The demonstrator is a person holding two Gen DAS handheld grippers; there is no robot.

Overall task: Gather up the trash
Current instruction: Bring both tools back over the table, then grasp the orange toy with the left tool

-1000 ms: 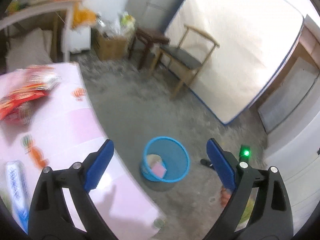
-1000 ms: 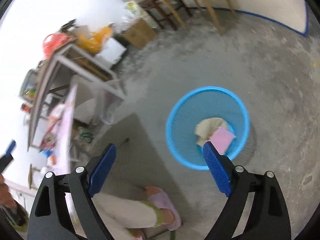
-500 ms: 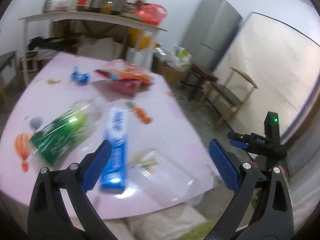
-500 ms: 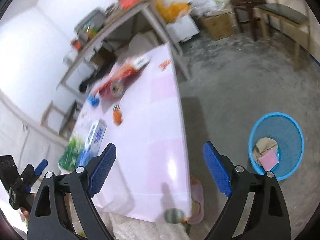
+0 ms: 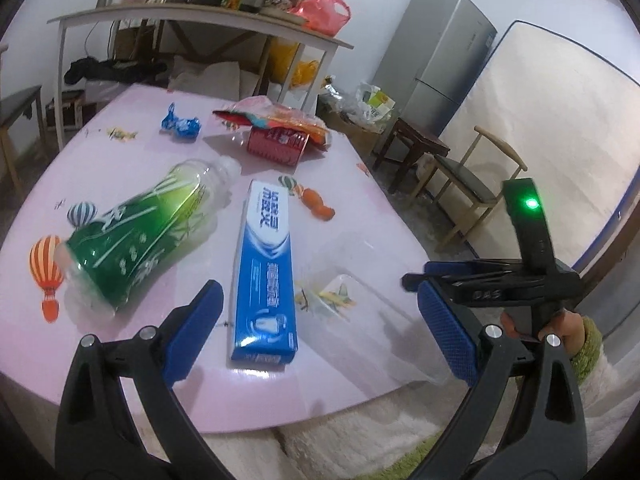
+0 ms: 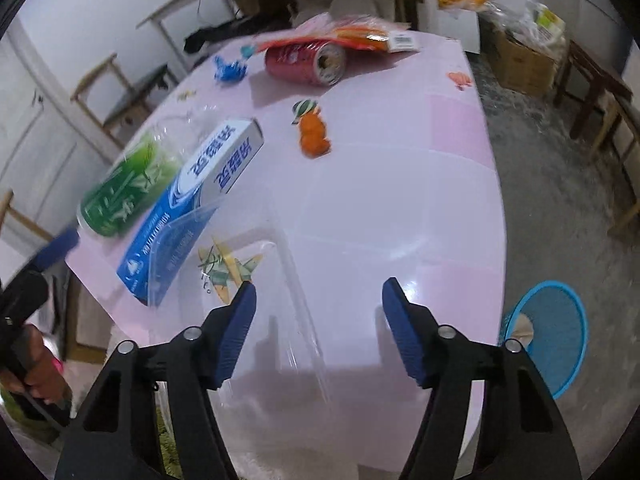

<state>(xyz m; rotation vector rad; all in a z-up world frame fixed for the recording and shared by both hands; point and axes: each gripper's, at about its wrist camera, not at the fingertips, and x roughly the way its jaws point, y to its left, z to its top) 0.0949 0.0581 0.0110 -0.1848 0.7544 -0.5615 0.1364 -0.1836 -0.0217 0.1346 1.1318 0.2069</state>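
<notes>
Trash lies scattered over a pink glossy table (image 5: 120,360) printed with balloons, and the blue-and-white toothpaste box (image 5: 265,276) near its front edge serves as the landmark; just left of the box lies a crushed clear plastic bottle with a green label (image 5: 140,236), on its side; just right of the box sits a clear plastic tray (image 5: 360,304), its near wall overlapping the box's end in the right wrist view; beyond the box, toward the far edge, rests a red drink can (image 5: 278,145) on its side under a red-and-orange snack wrapper (image 5: 276,118), with a crumpled blue wrapper (image 5: 180,125) to their left. The left gripper (image 5: 320,336) hovers over the box's near end, jaws spread wide with nothing between the pads; the right gripper (image 6: 318,332) hangs over the clear tray (image 6: 256,280), right of the box (image 6: 192,200); its jaws have just been closing yet stand apart, gripping nothing; whether the left pad touches the tray's thin wall I cannot tell. On the concrete floor, well right of the box and past the table's edge, stands a blue mesh waste basket (image 6: 552,336) with some scraps inside.
</notes>
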